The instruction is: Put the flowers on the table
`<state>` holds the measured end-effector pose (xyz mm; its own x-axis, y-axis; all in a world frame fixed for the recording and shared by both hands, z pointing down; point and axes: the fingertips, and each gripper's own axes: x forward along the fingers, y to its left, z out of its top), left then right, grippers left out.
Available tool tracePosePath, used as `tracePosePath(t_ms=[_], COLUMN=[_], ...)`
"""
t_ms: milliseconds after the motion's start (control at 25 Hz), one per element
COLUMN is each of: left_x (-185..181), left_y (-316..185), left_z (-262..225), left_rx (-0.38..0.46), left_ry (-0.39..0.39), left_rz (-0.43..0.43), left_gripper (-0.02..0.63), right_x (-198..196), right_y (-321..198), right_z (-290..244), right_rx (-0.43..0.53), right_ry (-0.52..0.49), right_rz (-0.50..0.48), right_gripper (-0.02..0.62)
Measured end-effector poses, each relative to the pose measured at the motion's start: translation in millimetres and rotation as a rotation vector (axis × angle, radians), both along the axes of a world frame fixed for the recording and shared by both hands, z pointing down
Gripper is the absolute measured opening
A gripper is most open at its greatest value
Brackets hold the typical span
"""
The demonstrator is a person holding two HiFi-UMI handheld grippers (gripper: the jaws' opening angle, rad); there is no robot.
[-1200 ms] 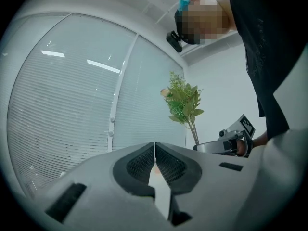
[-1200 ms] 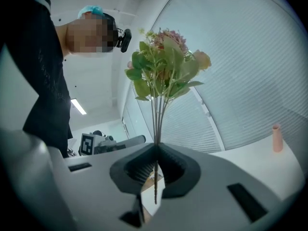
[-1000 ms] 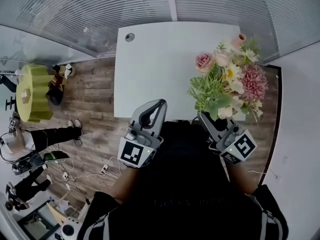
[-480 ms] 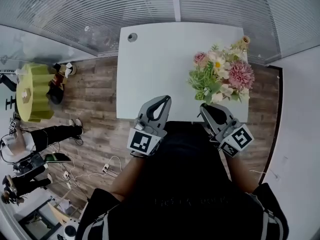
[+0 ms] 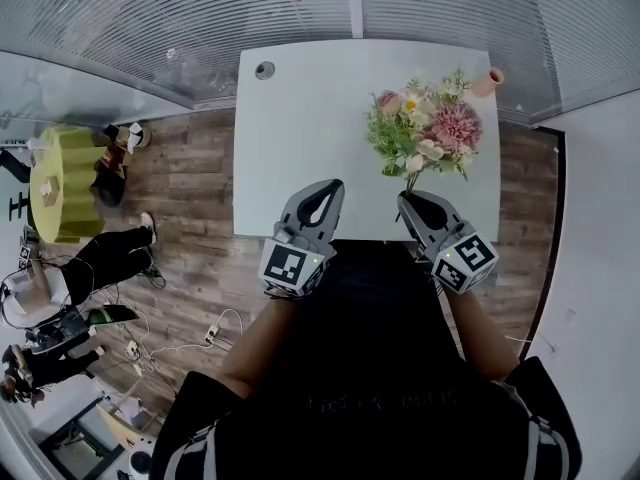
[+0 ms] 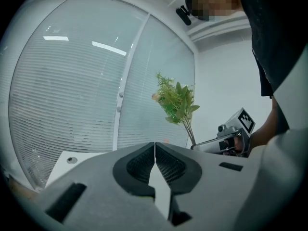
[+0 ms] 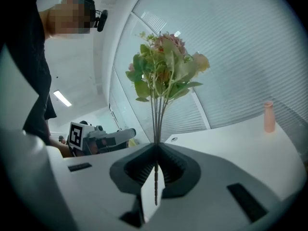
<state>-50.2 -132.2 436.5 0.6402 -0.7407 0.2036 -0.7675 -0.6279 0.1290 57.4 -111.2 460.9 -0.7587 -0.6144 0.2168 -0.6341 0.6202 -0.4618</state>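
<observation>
my right gripper [image 5: 410,202], clamped on the stems, has carried the flowers [image 5: 425,133] fwd over the desk's [image 5: 300,118] right side; left gripper [image 5: 325,190] closed, empty. just lowering left, i think.

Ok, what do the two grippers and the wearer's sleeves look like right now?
The left gripper and right gripper are both light grey, with jaws tapering to a point and dark ribbed pads inside. Each carries a cube with black-and-white square markers at the rear. No cables show. The person wears a black top with short, pale-striped sleeves.
</observation>
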Motion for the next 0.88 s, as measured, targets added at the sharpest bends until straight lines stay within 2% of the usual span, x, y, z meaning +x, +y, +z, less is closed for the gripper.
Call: tracePosePath(t_ms=[320, 520, 680, 880], left_x=[5.7, 11.9, 16.3, 11.8], left_y=[8.1, 8.5, 7.6, 5.5], left_z=[52.2, 62.7, 88.6, 107.3], left_rx=[-0.055, -0.123, -0.142, -0.183], left_ry=[-0.040, -0.011, -0.061, -0.059], left_rz=[0.028, 0.007, 0.022, 0.031], left_gripper=[0.021, 0.021, 0.021, 0.021], right_x=[3.7, 6.1, 7.2, 2.4], right_y=[2.3, 6.5, 7.8, 7.0], right_z=[43.0, 69.7, 89.3, 109.4], right_rx=[-0.074, -0.111, -0.150, -0.187], right_ry=[0.018, 0.044, 0.051, 0.085], right_rz=[0.016, 0.009, 0.003, -0.009], right_gripper=[0.040, 0.040, 0.040, 0.040])
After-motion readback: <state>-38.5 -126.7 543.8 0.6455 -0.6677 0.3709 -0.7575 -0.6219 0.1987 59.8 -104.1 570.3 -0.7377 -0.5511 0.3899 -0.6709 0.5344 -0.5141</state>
